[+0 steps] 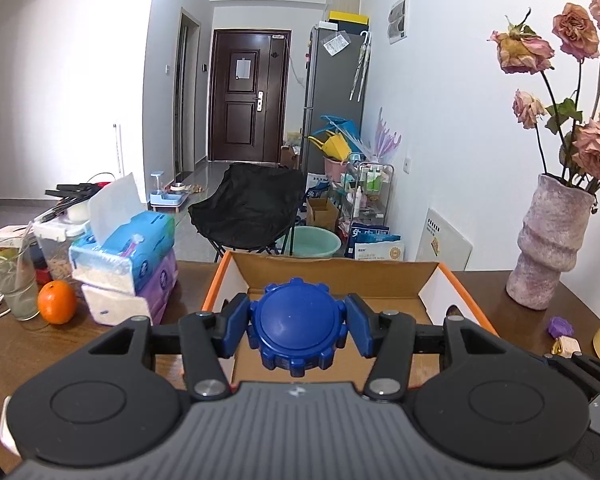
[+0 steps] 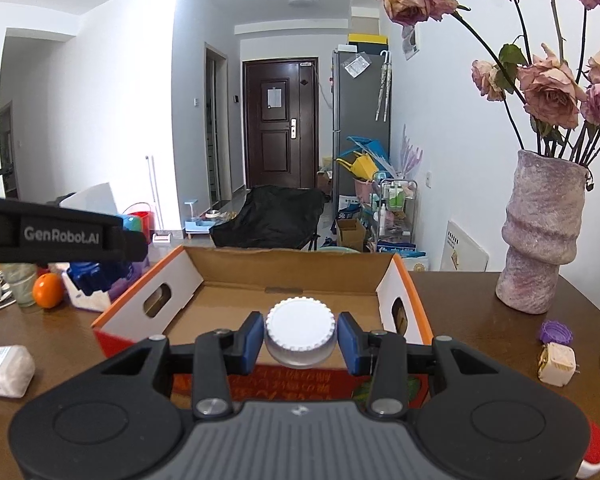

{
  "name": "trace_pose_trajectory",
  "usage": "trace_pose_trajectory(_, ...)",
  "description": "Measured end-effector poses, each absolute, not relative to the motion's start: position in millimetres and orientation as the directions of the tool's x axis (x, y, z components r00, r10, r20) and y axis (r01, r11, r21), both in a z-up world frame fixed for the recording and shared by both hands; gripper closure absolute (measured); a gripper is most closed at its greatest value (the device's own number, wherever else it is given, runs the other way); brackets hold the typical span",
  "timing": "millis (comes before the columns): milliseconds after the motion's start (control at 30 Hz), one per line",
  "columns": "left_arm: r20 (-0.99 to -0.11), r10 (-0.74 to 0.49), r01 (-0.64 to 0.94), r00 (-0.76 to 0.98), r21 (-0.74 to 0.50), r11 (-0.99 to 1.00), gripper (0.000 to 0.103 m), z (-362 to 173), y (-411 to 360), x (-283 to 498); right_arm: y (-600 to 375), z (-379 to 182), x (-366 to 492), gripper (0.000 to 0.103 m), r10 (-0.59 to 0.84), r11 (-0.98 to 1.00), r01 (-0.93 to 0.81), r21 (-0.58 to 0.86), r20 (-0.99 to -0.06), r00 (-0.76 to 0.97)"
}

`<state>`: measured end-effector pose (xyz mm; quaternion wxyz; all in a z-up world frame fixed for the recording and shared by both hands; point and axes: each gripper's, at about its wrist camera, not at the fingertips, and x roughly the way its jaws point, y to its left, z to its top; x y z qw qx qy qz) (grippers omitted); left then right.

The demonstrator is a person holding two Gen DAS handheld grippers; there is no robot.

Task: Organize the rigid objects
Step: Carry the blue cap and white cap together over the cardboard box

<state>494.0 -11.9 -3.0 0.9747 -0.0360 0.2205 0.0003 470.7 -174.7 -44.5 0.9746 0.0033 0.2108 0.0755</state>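
The left gripper [image 1: 296, 326] clamps a blue ridged cap [image 1: 298, 327] between its blue pads, at lower centre of its frame, above the open cardboard box [image 1: 340, 270]. The right gripper [image 2: 299, 338] pinches a white ridged cap [image 2: 300, 330] at the box's [image 2: 180, 280] near edge. An orange [image 1: 57, 302] sits at left, a vase [image 1: 550, 240] at right.

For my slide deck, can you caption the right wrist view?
Right gripper holds a white ridged cap above an open cardboard box on a wooden table.
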Motion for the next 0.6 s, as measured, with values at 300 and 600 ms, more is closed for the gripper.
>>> trace_pose_trajectory(300,-0.443,-0.007,-0.027,0.897,-0.07,0.997,0.05,-8.9,-19.4,538.6,-181.0,-45.7,511.2,0.064,0.134,0.991,-0.126,0.047,-0.399,0.907)
trace_pose_trajectory(600,-0.495,0.024,-0.064,0.869,-0.063,0.996,0.05,-23.9,-18.3,581.9,-180.3,-57.6,548.4,0.064,0.125,0.992,-0.119,0.039,-0.422,0.898)
